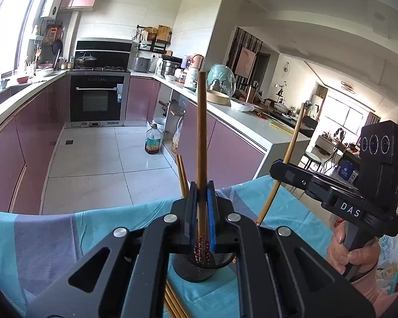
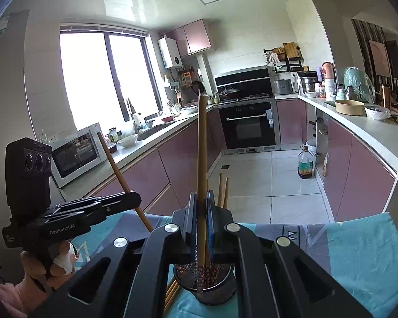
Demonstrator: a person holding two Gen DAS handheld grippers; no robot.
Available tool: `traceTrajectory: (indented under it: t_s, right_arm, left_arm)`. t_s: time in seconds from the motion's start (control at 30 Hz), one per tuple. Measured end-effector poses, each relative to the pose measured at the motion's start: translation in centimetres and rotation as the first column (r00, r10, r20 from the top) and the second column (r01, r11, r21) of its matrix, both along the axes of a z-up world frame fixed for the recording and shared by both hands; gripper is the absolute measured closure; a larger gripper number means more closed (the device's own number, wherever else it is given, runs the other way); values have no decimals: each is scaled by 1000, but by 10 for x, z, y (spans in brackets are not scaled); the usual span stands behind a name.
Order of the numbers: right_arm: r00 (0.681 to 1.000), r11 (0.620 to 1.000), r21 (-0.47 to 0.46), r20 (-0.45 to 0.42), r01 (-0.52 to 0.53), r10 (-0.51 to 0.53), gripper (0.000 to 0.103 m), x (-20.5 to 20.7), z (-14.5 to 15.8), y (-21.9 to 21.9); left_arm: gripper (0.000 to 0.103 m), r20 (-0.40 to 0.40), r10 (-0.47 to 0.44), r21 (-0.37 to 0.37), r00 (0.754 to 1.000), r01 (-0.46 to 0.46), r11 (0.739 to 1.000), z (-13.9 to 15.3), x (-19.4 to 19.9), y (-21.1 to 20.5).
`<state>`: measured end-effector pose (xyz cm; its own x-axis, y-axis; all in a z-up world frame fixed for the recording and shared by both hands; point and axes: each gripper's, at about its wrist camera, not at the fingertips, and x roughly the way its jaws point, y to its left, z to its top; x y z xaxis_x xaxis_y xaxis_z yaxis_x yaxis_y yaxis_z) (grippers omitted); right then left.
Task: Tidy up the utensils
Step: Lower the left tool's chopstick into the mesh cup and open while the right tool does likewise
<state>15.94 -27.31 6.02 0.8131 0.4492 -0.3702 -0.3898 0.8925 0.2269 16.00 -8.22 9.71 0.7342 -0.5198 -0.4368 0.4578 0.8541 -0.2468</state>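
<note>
We clamp one chopstick (image 1: 201,143) upright in each gripper, left (image 1: 202,201) and right (image 2: 202,209), patterned ends poised over the mesh holder (image 2: 207,288) at the cloth's (image 2: 358,251) near edge, ready for dropping in.

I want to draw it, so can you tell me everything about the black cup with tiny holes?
The black mesh cup is a round holder of fine metal-looking mesh with a solid rim. It stands upright on the blue cloth, right under both hand-held grippers. Chopsticks already stand inside it, tips up. The chopstick in the right hand-held gripper dips its patterned end into it. More chopsticks lie on the cloth beside its base.
</note>
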Motion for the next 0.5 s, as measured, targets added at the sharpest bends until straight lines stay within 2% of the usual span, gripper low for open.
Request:
traceTrajectory:
  t_s: [0.37,0.5]
  right_arm:
    - [1000,999,40,11,11,-12,97,7,4,-1]
    - [1000,1000,17,-7,9,-9,97,13,-1,3]
  left_arm:
    - [95,-33,-9,27,999,10,1000,-7,15,-8]
    - [95,-52,-19,45,998,22,999,-13,20,-13]
